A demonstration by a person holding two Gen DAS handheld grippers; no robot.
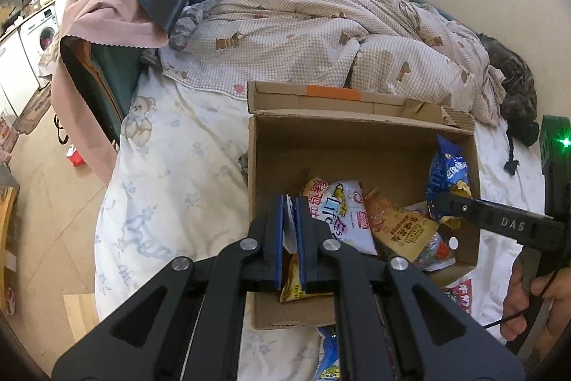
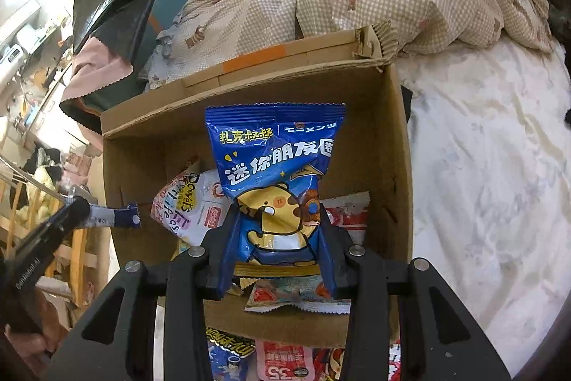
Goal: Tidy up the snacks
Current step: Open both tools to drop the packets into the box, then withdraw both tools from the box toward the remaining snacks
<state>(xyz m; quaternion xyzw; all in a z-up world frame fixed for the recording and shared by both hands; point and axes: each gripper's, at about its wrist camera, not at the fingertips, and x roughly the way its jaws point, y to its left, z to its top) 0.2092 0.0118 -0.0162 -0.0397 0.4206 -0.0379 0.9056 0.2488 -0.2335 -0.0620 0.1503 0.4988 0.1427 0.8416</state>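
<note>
Two snack packets (image 2: 274, 174) half hidden behind gripper (image 2: 276, 252) fingers.

Editor: Boxes on the bed (image 1: 171, 174)?

Photographer: One cardboard box (image 1: 357, 145), top open.

Editor: Grippers?

Photographer: Two. The left gripper (image 1: 289, 202) has one yellow packet (image 1: 291, 284) pinched in its jaws. The right gripper (image 2: 278, 213) has one blue packet (image 2: 278, 145) clamped in its own.

Editor: Snacks lying in the box?

Photographer: At least four loose packets (image 1: 339, 220), overlapping, so a firm count is not possible.

Editor: Outside it?

Photographer: At least three spare packets (image 2: 285, 366) on the sheet at the box's near side, partly hidden.

Editor: Anything else?

Photographer: One checked quilt (image 1: 303, 24), one washer (image 1: 44, 31) and one hand (image 1: 535, 291).
</note>
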